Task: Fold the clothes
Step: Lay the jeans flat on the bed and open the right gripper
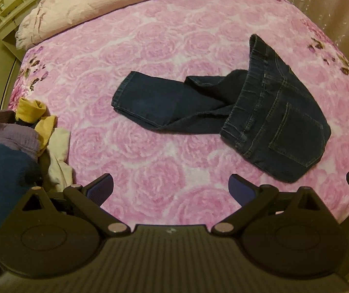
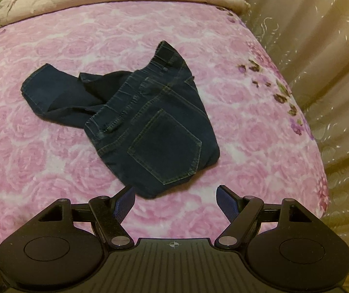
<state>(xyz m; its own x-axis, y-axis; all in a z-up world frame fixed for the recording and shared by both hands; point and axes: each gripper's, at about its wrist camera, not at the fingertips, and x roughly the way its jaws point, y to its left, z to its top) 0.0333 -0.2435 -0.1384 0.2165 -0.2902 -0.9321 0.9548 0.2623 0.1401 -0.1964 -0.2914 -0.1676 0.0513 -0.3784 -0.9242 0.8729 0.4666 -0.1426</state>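
Jeans (image 2: 135,112) lie crumpled and unfolded on the bedspread (image 2: 247,127); left gripper (image 1: 172,190) and right gripper (image 2: 175,204) hover spread, empty; folding not yet begun.

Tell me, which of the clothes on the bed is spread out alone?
The dark jeans, mid-bed; the other clothes sit bunched in a pile at the bed's left edge.

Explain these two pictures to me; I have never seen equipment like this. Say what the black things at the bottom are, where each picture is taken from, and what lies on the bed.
Each picture comes from a camera on a hand-held tool, looking along its two fingers. The left tool and right tool are both open and hold nothing. On the pink bedspread lies a pair of dark jeans, crumpled and not yet folded. A pile of clothes sits at the bed's left edge.
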